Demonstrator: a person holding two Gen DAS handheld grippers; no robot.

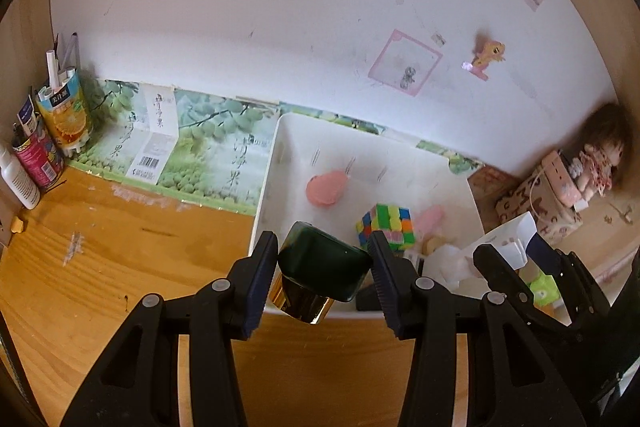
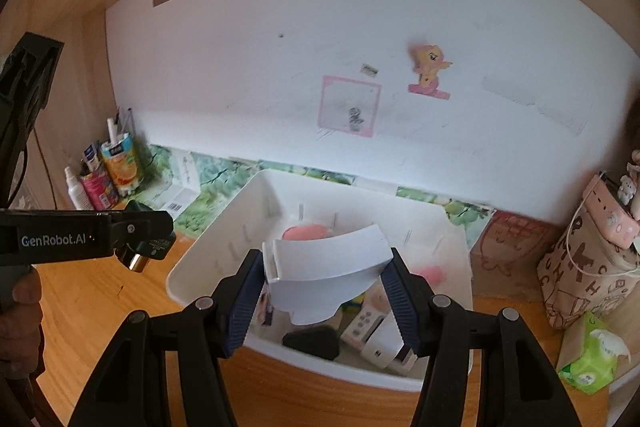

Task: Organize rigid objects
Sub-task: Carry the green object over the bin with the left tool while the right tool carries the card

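Dark green gold-based bottle clamped in left tool, curved white plastic piece clamped in right tool, both above white bin on counter; transport step in hand; next, probably place each item at its sorted spot.

White wall with stickers (pony, pink frame) — wooden desk, wood side panels.

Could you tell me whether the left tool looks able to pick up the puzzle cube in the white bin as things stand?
Probably not yet. The left tool is already shut on a dark green bottle, so it has no free grip. The puzzle cube itself lies uncovered in the white bin, just beyond.
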